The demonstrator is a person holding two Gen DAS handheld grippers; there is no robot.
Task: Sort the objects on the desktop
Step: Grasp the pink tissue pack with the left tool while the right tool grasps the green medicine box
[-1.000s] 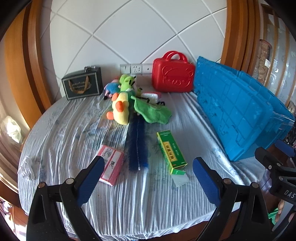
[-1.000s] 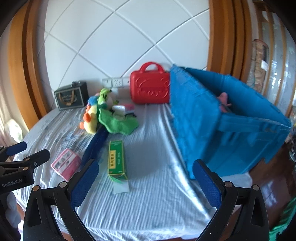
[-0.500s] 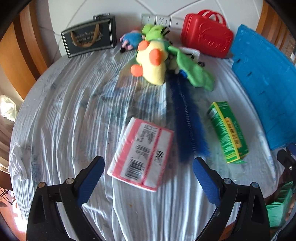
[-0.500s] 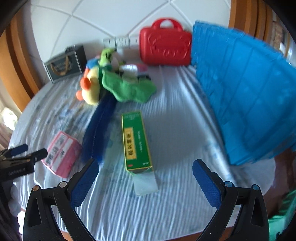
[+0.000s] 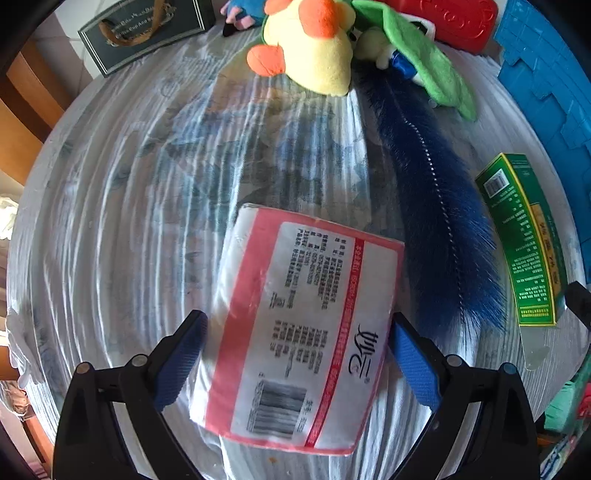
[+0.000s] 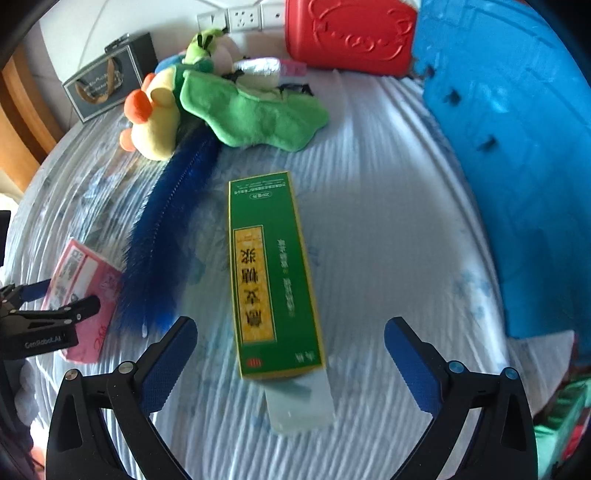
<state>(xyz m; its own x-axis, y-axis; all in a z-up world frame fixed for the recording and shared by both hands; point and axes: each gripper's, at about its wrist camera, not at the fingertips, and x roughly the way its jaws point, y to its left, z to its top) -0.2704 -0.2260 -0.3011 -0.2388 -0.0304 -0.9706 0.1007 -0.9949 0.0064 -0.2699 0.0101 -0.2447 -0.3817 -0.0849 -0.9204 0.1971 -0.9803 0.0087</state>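
A pink-and-white tissue pack (image 5: 299,325) lies on the striped cloth, and my left gripper (image 5: 295,356) is open with one blue finger on each side of its near end. The pack (image 6: 79,291) and the left gripper (image 6: 55,302) also show at the left edge of the right wrist view. A long green box (image 6: 271,273) lies lengthwise before my right gripper (image 6: 291,363), which is open; the box's near end lies between the fingertips, with wide gaps on both sides. The green box (image 5: 524,240) appears at the right in the left wrist view.
A dark blue furry brush (image 6: 166,229) lies between pack and box. Plush toys (image 6: 207,107), a red case (image 6: 351,33) and a dark gift bag (image 6: 107,77) sit at the back. A blue crate (image 6: 517,155) fills the right side. The table's edge runs just below the grippers.
Both grippers have moved forward and down toward the table. The left now straddles the tissue pack; the right has closed in on the green box. Both stay open.
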